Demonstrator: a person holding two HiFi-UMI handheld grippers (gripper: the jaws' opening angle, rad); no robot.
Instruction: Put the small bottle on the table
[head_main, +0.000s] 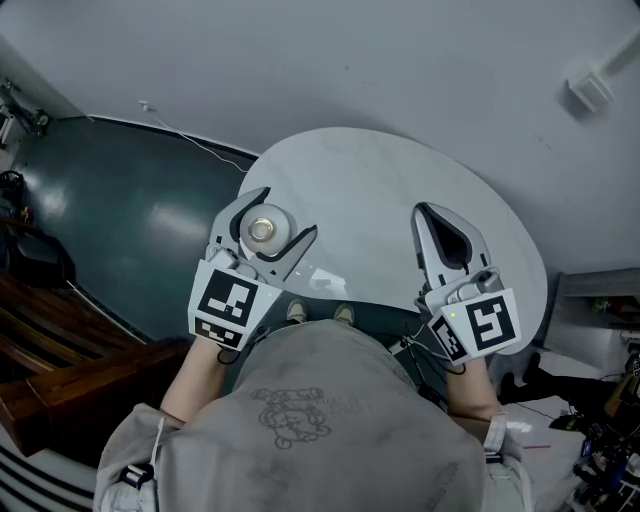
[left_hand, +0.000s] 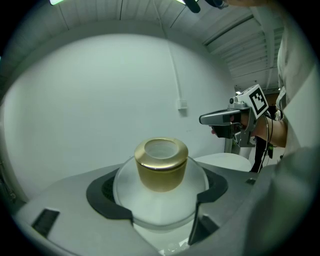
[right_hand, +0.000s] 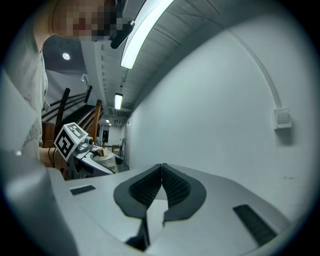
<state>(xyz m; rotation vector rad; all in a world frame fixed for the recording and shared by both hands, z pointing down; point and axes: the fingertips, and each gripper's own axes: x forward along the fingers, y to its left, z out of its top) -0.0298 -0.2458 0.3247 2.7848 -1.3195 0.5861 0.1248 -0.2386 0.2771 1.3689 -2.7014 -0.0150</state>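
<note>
Bottle (left_hand: 160, 187), frosted, gold-capped, clamped in left hand-held gripper (head_main: 286, 214); right hand-held gripper (right_hand: 162, 186) closed, empty.

right gripper (right_hand: 161, 172): jaws pressed together, nothing between | left gripper (right_hand: 100, 156) at far left, marker cube (right_hand: 70, 139) on top, gold cap of small bottle (right_hand: 103, 151) at its jaws | white wall ahead, wall box (right_hand: 283, 118) at right

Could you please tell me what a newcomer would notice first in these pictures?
First, the small frosted bottle with its gold cap, clamped in the left claw over the near left edge of the round white table. Next, the right claw, shut on nothing, held above the table's right side.
</note>
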